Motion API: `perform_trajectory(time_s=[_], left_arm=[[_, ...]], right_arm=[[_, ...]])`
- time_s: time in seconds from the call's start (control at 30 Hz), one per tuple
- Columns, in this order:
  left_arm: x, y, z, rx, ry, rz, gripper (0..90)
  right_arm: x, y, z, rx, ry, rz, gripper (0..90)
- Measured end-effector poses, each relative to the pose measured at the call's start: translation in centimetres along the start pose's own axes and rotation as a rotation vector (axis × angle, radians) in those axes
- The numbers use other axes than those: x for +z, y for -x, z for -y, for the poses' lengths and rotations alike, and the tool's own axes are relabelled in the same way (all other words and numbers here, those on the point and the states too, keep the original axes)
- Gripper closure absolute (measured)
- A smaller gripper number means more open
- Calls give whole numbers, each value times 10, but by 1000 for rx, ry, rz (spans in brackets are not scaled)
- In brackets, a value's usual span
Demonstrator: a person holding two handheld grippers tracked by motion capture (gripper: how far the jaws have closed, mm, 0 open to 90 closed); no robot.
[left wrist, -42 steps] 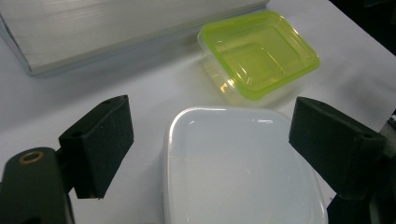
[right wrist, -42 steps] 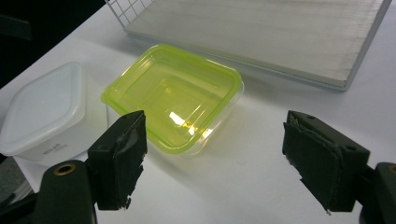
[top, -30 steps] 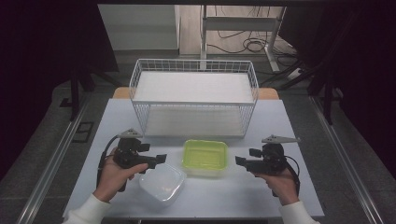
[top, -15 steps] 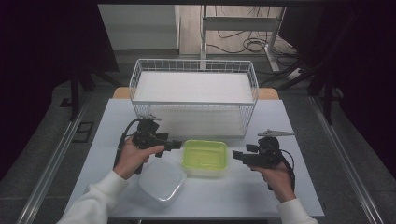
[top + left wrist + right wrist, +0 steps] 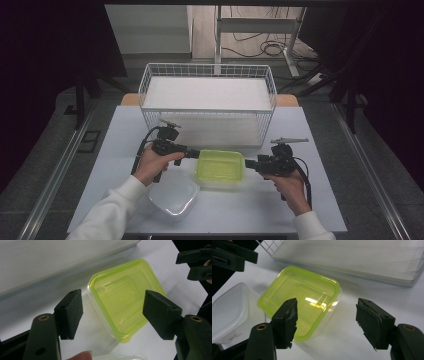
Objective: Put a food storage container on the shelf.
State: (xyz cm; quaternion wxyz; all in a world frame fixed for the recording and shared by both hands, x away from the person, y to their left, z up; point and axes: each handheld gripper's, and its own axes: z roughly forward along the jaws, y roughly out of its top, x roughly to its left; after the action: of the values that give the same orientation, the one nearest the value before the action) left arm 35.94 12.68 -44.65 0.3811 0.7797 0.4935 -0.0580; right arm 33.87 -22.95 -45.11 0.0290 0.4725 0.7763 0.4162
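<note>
Both hands had moved inward since the earlier pictures: the left gripper (image 5: 196, 153) had travelled from beside the clear container up to the left end of the green container (image 5: 220, 168), and the right gripper (image 5: 249, 163) had edged in toward its right end. Largest in the scene, a white table (image 5: 125, 135) filled the middle of the high view, with a white wire basket (image 5: 207, 102) standing at its far side. Just in front of the basket, the green container, a translucent lime box with its lid on, sat on the table between the two grippers. Near its left front corner, closer to the person, sat a clear container (image 5: 173, 196) with a whitish lid. The person's white sleeves came in from the bottom edge. The left gripper's jaws had just been closing but stood fairly wide, framing the green container in the left gripper view (image 5: 122, 300) without pressing on it. The right gripper's jaws had also just been closing and stood wide; in the right gripper view the green container (image 5: 302, 300) lay just beyond them, untouched.
</note>
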Motion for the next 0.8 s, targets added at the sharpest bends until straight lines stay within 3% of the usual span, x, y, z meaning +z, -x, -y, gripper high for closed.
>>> perform_trajectory(time_s=[0.13, 0.23, 0.7, 0.8], left_arm=[[9, -2, 0, 4, -37, -4, 342], [22, -5, 1, -17, -73, 10, 358], [40, -15, 4, -101, -116, 58, 448], [42, -16, 4, -99, -130, 62, 463]], right_arm=[[8, -1, 0, 11, -12, -4, 350], [17, -1, 1, 25, -22, -7, 356], [39, 4, 4, 71, -56, -35, 383], [41, 6, 4, 82, -57, -37, 389]])
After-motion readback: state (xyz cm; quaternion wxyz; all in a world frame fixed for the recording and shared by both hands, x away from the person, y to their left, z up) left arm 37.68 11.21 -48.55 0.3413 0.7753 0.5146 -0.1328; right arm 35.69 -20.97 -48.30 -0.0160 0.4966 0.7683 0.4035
